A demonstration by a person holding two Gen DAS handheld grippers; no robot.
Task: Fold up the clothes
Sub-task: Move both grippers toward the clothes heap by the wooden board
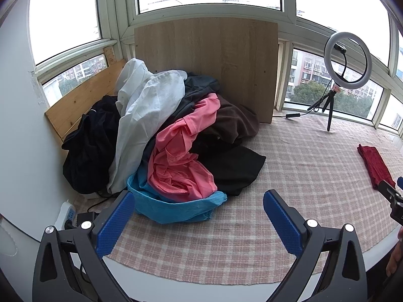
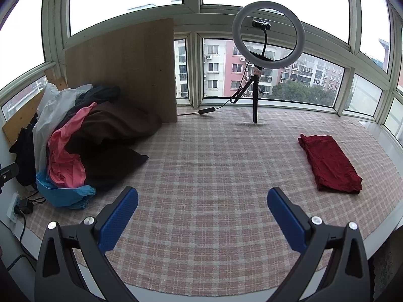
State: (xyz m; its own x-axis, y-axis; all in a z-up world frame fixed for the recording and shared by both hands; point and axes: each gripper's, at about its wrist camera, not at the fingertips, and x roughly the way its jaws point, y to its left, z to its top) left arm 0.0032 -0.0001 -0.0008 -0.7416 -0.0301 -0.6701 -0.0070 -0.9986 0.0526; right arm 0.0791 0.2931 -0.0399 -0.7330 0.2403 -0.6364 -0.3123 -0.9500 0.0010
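Both hand-held grippers, left (image 1: pixel 199 216) and right (image 2: pixel 202 214), gaping wide and empty over the checked cloth (image 2: pixel 214 166); unfolded pile (image 1: pixel 161 136) at 10 o'clock, folded red garment (image 2: pixel 330 163) set apart at 2 o'clock, keeping done from undone.

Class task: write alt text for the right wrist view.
A folded red garment lies alone on a plaid cloth, right of the open, empty right claw. An unfolded clothes pile sits at left; a ring light stands by the window.
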